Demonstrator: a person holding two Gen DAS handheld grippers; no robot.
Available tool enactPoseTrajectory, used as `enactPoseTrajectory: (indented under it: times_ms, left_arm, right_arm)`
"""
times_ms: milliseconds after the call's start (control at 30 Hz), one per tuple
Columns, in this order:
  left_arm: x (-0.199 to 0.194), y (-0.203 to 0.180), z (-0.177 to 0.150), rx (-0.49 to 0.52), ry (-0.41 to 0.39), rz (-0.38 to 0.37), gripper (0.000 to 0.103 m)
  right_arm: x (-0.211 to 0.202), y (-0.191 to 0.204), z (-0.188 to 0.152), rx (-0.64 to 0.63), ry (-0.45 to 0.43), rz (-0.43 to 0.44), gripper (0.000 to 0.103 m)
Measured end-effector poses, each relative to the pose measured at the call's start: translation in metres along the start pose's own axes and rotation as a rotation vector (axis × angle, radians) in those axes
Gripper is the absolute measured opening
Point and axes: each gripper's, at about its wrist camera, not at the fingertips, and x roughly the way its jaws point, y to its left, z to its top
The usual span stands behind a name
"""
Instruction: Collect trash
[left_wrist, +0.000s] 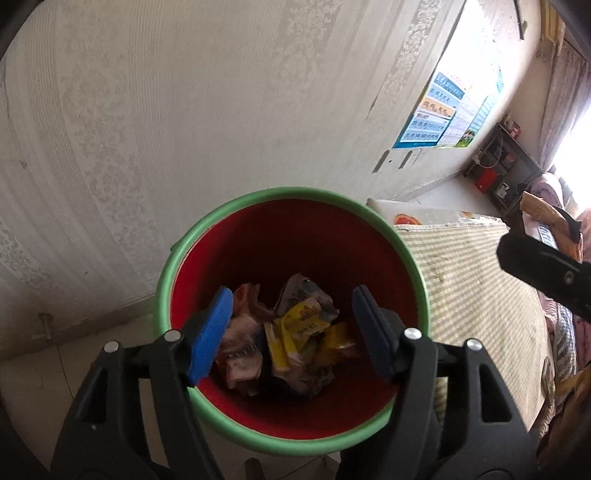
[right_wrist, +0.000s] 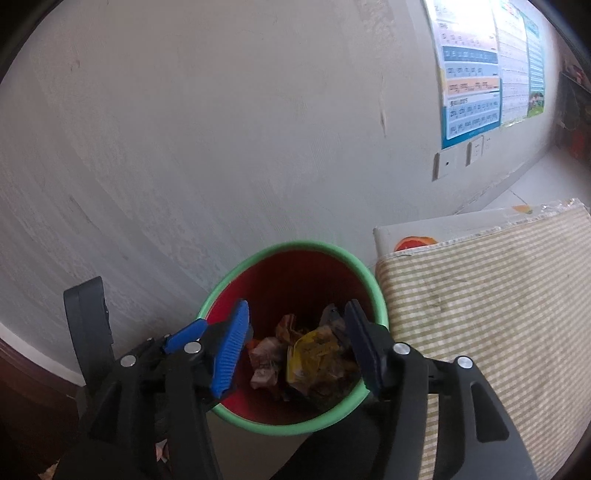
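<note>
Hovering over bin, both grippers empty; collection judged largely done

Item: left gripper (left_wrist: 291, 332), jaws spread wide, nothing between the blue pads, poised above the mouth of the bin (left_wrist: 173, 280); right gripper (right_wrist: 295, 347), jaws likewise wide apart and holding nothing, also above the bin; bin red inside with a green rim, standing by the papered wall (left_wrist: 184, 110), just beside a striped mat (left_wrist: 472, 280); contents: crumpled wrappers (left_wrist: 295, 325), yellow, pink and printed, lying at the bottom; done, by the look of it: several pieces of trash already deposited; outstanding: cannot tell, since no loose trash shows on the mat or the visible floor in either view; any remainder would lie outside these views; poster (right_wrist: 476, 77) on wall, not part of task.
</note>
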Motion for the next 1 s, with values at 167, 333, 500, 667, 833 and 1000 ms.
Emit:
enactPoseTrajectory:
  times_ms: [167, 333, 500, 667, 833, 1000]
  left_arm:
    - [-0.018, -0.025, -0.001, 0.033, -0.062, -0.041, 0.074]
    - [-0.034, -0.078, -0.005, 0.136, -0.108, -0.109, 0.079]
    - [-0.062, -0.138, -0.004, 0.204, -0.222, -0.193, 0.091]
    - [-0.106, -0.200, -0.002, 0.293, -0.430, -0.195, 0.098]
    - [-0.136, -0.246, -0.006, 0.324, -0.565, -0.119, 0.098]
    - [-0.143, -0.273, -0.003, 0.287, -0.510, -0.170, 0.098]
  right_arm:
    - [-0.039, -0.029, -0.011, 0.058, -0.086, -0.051, 0.060]
    - [-0.092, -0.082, -0.043, 0.149, -0.144, -0.194, 0.064]
    - [-0.148, -0.131, -0.069, 0.223, -0.204, -0.365, 0.075]
    - [-0.201, -0.153, -0.078, 0.230, -0.337, -0.475, 0.093]
    - [-0.245, -0.164, -0.086, 0.232, -0.484, -0.564, 0.097]
    - [-0.262, -0.182, -0.090, 0.270, -0.485, -0.666, 0.097]
